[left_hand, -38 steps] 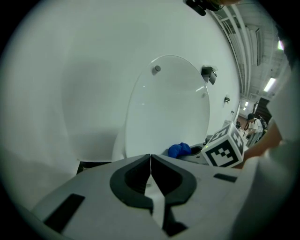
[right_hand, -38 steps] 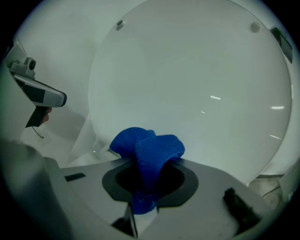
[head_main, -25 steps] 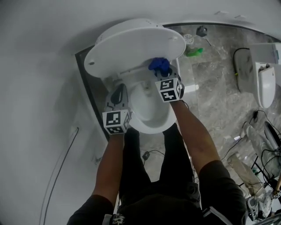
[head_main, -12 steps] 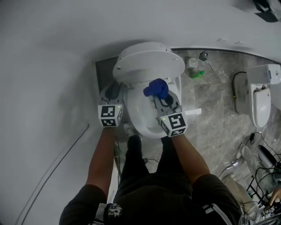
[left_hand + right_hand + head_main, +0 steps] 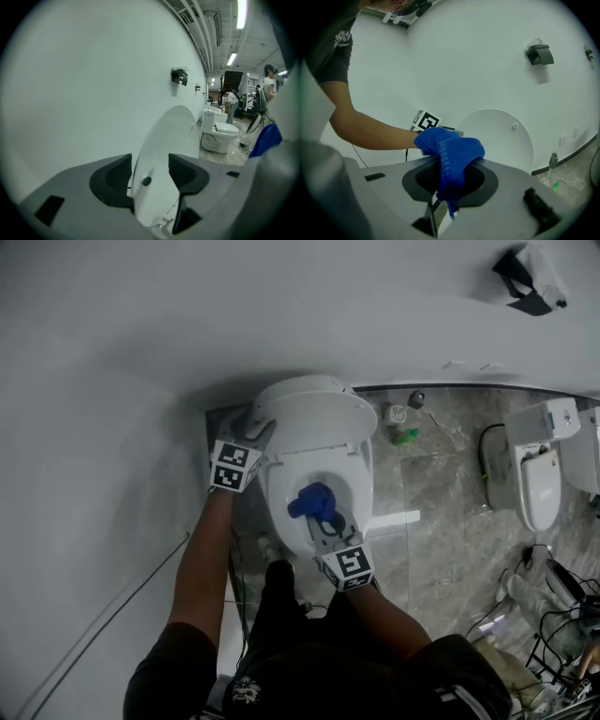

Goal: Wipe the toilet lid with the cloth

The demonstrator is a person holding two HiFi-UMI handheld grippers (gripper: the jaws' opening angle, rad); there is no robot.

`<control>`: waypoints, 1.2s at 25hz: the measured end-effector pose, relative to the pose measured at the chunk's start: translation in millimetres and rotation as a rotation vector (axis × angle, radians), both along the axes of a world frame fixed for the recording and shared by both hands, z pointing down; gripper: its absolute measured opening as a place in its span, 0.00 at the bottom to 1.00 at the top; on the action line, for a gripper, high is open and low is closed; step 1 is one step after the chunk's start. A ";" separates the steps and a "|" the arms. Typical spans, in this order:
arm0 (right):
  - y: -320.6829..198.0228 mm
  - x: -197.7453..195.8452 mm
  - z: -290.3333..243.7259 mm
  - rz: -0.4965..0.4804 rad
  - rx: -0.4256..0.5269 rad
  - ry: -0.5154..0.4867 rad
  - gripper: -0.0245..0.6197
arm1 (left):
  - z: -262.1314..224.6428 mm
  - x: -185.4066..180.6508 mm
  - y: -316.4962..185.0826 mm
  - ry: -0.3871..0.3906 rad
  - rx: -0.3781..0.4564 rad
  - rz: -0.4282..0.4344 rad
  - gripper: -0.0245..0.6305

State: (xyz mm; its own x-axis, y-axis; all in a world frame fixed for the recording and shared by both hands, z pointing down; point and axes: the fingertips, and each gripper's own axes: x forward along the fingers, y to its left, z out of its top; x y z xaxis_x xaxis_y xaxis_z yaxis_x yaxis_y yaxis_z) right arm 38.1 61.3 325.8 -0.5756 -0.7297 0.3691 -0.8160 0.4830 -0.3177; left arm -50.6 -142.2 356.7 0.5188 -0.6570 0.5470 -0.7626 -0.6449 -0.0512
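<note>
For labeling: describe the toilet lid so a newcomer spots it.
Along the white wall, find the toilet before the person. Its lid is the raised white oval; only this toilet, not the second toilet at right, has a blue cloth held over its bowl.

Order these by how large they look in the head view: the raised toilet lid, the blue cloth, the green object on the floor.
1. toilet lid, clearly largest.
2. blue cloth, though it is nearer the camera.
3. green object, smallest.

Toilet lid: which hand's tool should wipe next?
Probably the right tool: shut on the blue knitted cloth, it faces the raised white toilet lid. The left tool's jaws have just been opening around its edge.
</note>
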 end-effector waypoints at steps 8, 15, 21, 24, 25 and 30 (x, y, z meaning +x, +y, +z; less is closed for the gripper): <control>-21.0 38.7 -28.4 0.081 0.080 0.049 0.15 | -3.7 -4.0 25.7 0.009 -0.018 -0.018 0.21; -14.8 41.4 -49.1 0.163 0.117 0.108 0.15 | -8.1 -0.8 86.4 0.063 -0.054 0.108 0.18; 14.5 41.5 -70.0 0.353 0.120 0.100 0.15 | 5.2 6.4 162.4 0.120 -0.147 0.205 0.19; 23.4 30.0 -87.1 0.357 0.147 0.113 0.15 | 15.7 8.1 205.7 0.130 -0.174 0.267 0.22; 25.9 27.0 -91.8 0.345 0.156 0.123 0.15 | 20.1 7.5 220.5 0.127 -0.179 0.283 0.23; 37.8 42.0 -77.3 0.316 0.130 0.134 0.15 | 54.1 13.7 286.4 0.003 -0.114 0.386 0.27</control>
State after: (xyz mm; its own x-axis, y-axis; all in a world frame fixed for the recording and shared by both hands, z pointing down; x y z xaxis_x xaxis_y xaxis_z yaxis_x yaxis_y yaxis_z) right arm 80.1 99.1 248.5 -0.2669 -0.9097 0.3181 -0.9616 0.2296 -0.1503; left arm -36.9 144.2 410.8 0.7177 -0.3486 0.6028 -0.4628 -0.8856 0.0389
